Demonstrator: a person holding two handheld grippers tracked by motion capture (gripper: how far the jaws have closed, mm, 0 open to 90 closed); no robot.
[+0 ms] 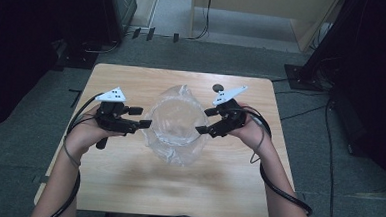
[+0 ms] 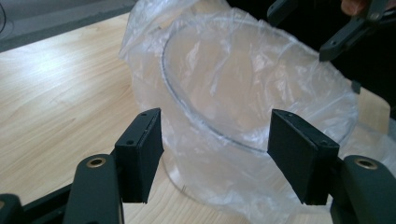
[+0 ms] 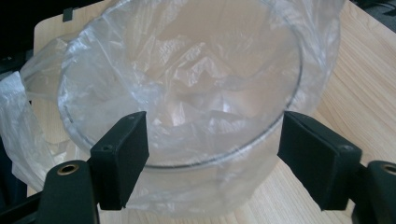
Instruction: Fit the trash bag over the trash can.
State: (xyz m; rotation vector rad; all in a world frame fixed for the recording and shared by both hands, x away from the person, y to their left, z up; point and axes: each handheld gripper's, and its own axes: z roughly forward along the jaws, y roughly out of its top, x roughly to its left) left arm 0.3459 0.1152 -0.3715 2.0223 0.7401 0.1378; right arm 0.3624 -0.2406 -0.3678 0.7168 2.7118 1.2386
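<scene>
A clear round container (image 1: pixel 176 120) lined with a clear plastic bag (image 1: pixel 178 155) stands in the middle of the wooden table (image 1: pixel 127 180). The bag's edge is folded out over the rim and hangs crumpled down the sides. My left gripper (image 1: pixel 141 116) is at the container's left side and my right gripper (image 1: pixel 205 120) at its right side. In the left gripper view the left gripper (image 2: pixel 217 156) is open, with the bag-covered rim (image 2: pixel 243 79) just beyond its pads. In the right gripper view the right gripper (image 3: pixel 217 158) is open in front of the lined container (image 3: pixel 187 84), gripping nothing.
A small dark round object (image 1: pixel 218 87) lies on the table behind the right gripper. Cables trail from both grippers past the forearms. Black stands and cables (image 1: pixel 303 74) sit on the grey floor around the table.
</scene>
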